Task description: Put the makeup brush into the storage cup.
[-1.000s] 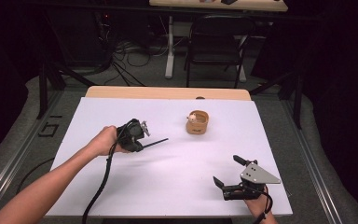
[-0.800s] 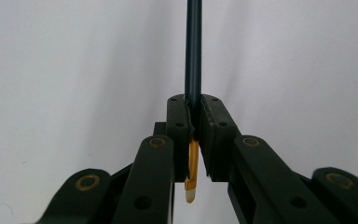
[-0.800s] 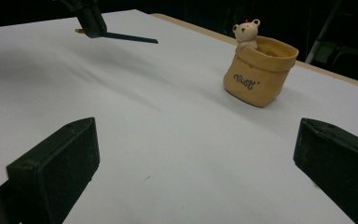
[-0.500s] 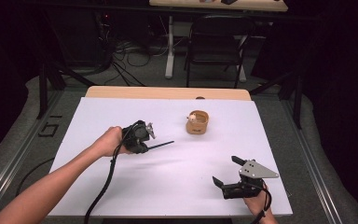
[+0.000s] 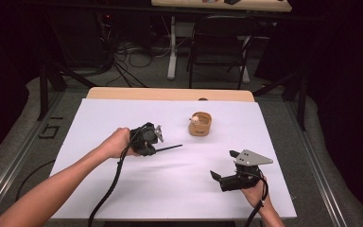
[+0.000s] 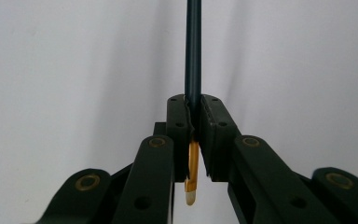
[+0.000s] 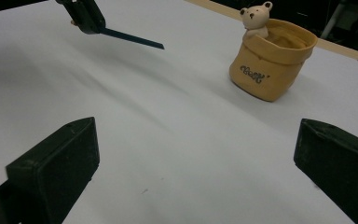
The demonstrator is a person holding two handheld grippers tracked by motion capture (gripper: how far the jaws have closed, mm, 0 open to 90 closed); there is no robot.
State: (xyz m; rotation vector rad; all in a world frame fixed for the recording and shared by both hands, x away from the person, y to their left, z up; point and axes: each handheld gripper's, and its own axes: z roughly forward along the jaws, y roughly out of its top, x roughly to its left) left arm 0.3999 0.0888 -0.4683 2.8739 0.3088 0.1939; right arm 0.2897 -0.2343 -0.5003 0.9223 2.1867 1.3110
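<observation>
The left gripper (image 6: 193, 116) has its two black jaws pressed together on a thin dark blue-green stick with a yellowish pale-tipped end (image 6: 193, 56). The pale tip pokes out behind the pads toward the camera, and the long dark shaft runs straight ahead over the white tabletop (image 6: 74, 70). From the high view the same left gripper (image 5: 163, 144) sits in the person's left hand (image 5: 118, 143) at mid-table, with the stick (image 5: 169, 148) pointing toward the table's right side; whether it is a pencil or a slim brush is hard to say.

The right gripper (image 7: 191, 154) has its jaws spread wide with nothing between them, only bare table. In the high view it (image 5: 220, 171) lies low near the table's front right, held by the right hand (image 5: 255, 191).

Beyond both, a small tan sack-shaped pot with a little bear figure at its rim (image 5: 200, 124) stands upright, well apart from either gripper, just right of the stick's far end.
</observation>
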